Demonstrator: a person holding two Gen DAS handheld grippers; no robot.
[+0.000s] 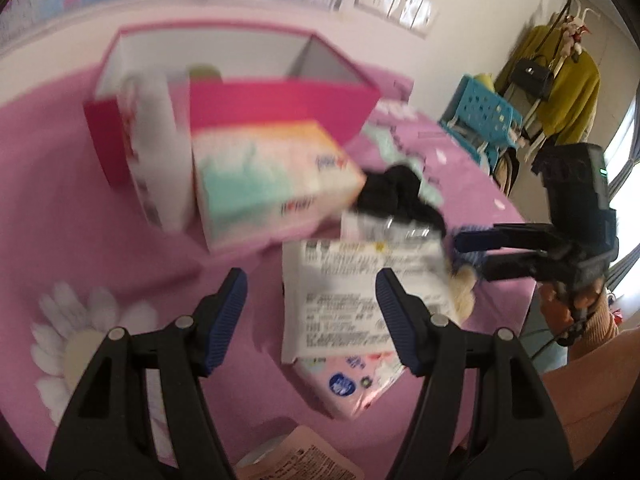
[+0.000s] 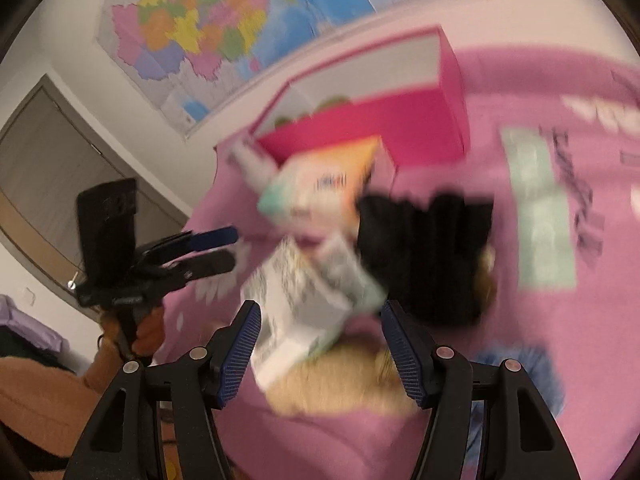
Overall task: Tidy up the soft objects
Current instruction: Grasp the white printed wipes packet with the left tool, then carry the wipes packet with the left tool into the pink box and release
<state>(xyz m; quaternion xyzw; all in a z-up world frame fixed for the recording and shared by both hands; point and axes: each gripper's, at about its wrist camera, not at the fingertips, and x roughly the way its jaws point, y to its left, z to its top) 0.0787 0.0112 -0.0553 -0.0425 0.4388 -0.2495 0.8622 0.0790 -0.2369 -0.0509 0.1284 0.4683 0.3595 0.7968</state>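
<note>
On the pink bedspread point(image 1: 100, 216) there's a little pile of soft stuff, and the magenta box point(image 1: 280, 108) is the thing to go by. Leaning right against the box's near wall is a pastel tissue pack point(image 1: 272, 184), tilted, and just beside that, off the box's front corner, sits a black cloth point(image 1: 396, 196). A white wipes pack point(image 1: 356, 300) with printed text lies nearer than the tissue pack, with a pink pack point(image 1: 352, 380) poking out from under it. Something tan and fuzzy point(image 2: 336, 388) sits next to the wipes pack, on the side away from the box, and a bit of blue knit point(image 2: 516, 364) is past that.

Box itself is open on top, white inside. Something green point(image 1: 204, 72) shows at the far left end of it, and a white package with red print point(image 1: 148, 152) stands at the box's left end, can't tell if it's inside or just against it. It's all pretty blurry.

Left gripper point(image 1: 312, 316) hangs over the wipes pack, jaws spread, nothing between the pads. Right gripper point(image 2: 320, 344) is near the same pack from the other side, jaws also apart, not pinching anything.

Farther from the box: a blue crate point(image 1: 480, 116) beside the bed and a map point(image 2: 200, 32) on the wall.
</note>
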